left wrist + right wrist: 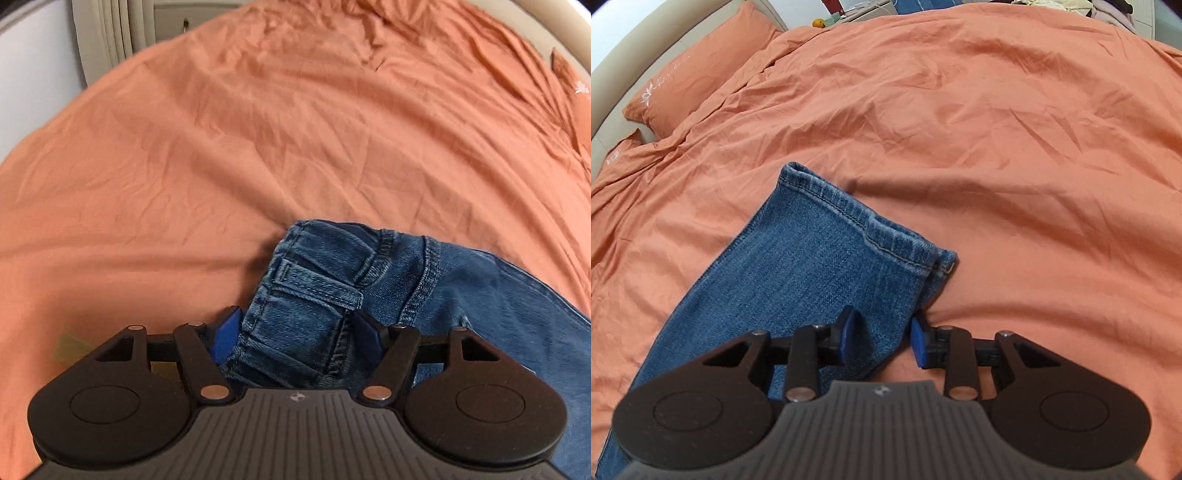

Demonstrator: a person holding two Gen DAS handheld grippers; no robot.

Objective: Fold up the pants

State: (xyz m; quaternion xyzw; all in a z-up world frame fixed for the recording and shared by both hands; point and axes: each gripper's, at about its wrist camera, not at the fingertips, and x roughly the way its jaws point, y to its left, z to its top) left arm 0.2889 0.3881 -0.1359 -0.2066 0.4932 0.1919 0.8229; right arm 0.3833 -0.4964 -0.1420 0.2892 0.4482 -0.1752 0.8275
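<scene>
Blue jeans lie on an orange bed sheet [258, 129]. In the left wrist view their bunched waistband [325, 273], with a belt loop, sits between the blue pads of my left gripper [297, 330]. Its jaws stand wide apart on either side of the denim and do not squeeze it. In the right wrist view a flat trouser leg [812, 266] ends in a stitched hem [864, 221]. My right gripper [884, 338] straddles the near edge of that leg, jaws partly apart. The left pad rests over the denim and the right pad sits just off its edge.
An orange pillow [698, 70] lies at the far left against a beige headboard [613, 92]. A cluttered nightstand [849, 11] stands beyond the bed. In the left wrist view a pale ribbed panel [110, 33] stands past the bed's far edge. Wrinkled sheet [997, 147] surrounds the jeans.
</scene>
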